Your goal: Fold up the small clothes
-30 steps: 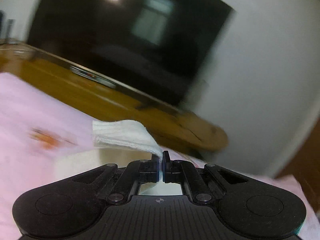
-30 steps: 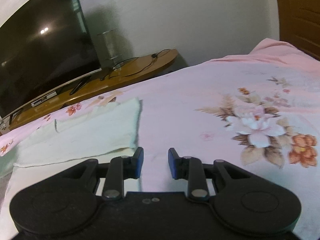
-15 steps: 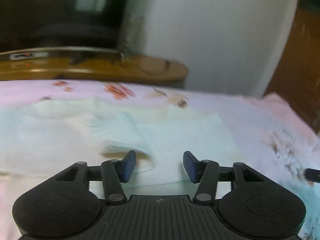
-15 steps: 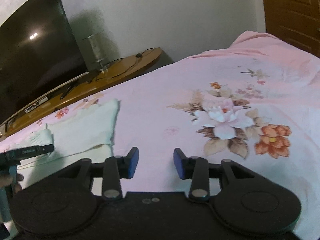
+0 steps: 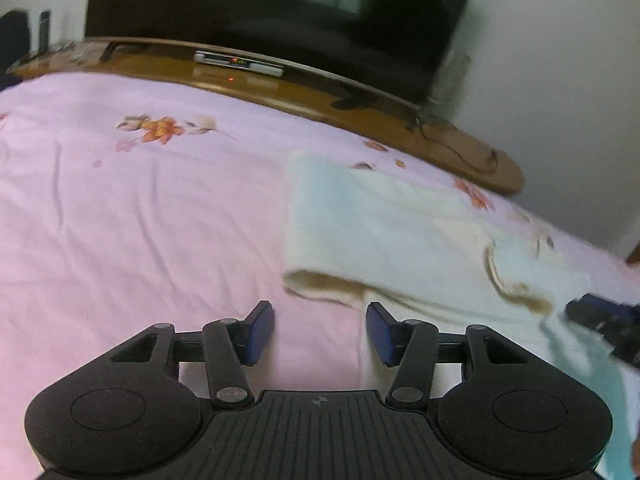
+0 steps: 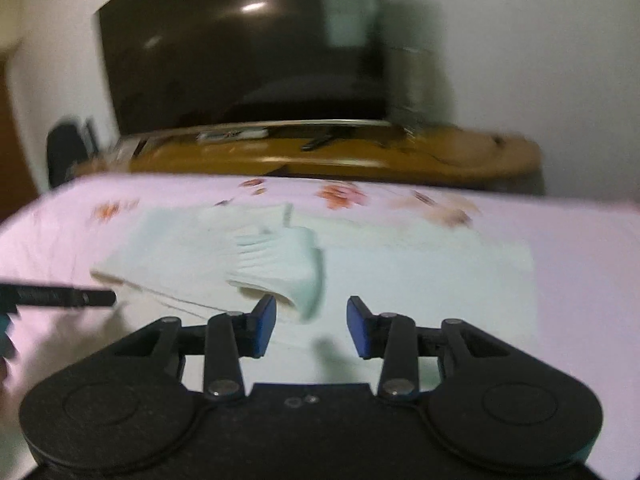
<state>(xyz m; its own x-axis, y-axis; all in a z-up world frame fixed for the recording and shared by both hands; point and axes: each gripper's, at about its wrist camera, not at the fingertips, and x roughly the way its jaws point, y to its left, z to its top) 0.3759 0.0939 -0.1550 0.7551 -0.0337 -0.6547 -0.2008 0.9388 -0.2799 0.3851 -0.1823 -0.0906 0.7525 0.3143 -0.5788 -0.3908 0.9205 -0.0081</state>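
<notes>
A pale mint and cream small garment [image 5: 380,232] lies flat on the pink bedsheet [image 5: 140,240], with a fold along its near edge. My left gripper [image 5: 320,332] is open just short of the garment's near left corner, with only sheet between its fingers. In the right wrist view the garment [image 6: 420,272] has a ribbed flap [image 6: 280,264] folded over its middle. My right gripper [image 6: 312,326] is open low over the cloth, right in front of that flap and holding nothing. Each gripper shows at the edge of the other's view. Both views are motion-blurred.
Beyond the bed runs a curved wooden TV stand [image 5: 312,88] with a dark television [image 6: 240,48], a set-top box [image 5: 236,62] and cables on it. A white wall [image 5: 560,60] stands behind. Flower prints [image 5: 160,130] mark the sheet to the left of the garment.
My left gripper let go of the white cloth edge, opened, and dropped to the garment's near left corner. My right gripper swung from the flowered sheet to over the garment and opened a little wider.
</notes>
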